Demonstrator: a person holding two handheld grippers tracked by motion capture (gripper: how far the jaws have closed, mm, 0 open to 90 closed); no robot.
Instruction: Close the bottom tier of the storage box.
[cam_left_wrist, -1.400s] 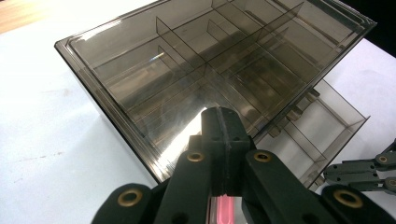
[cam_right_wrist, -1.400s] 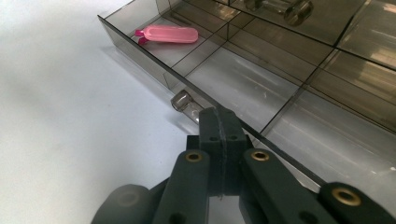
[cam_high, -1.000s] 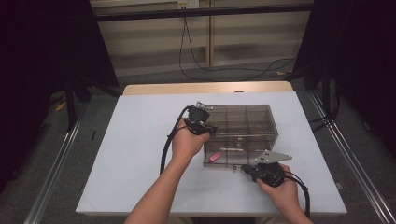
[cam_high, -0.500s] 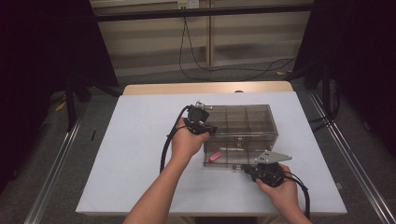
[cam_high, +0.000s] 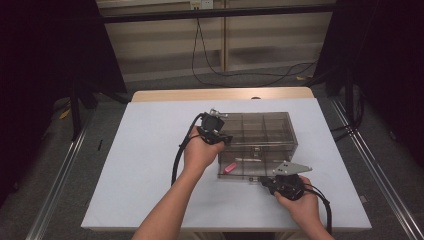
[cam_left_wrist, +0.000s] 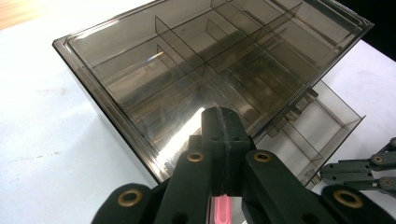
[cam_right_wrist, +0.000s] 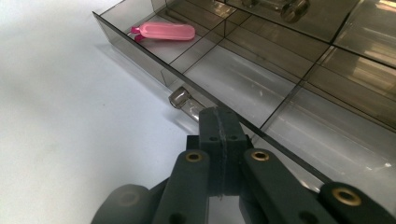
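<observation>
Right: drawer sticks out of the box's near side on the tabletop, long axis left-right. Right gripper closed, empty, tips at the drawer handle; it's the nearer one. Left gripper closed, empty, on the box's left top. Pink clip lies at the drawer's left end.

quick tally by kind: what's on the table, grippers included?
Smoky clear drawer box: 1
Pulled-out drawer: 1
Pink item in the drawer: 1
Grippers: 2 (left gripper, right gripper), both shut
Total: 5
</observation>
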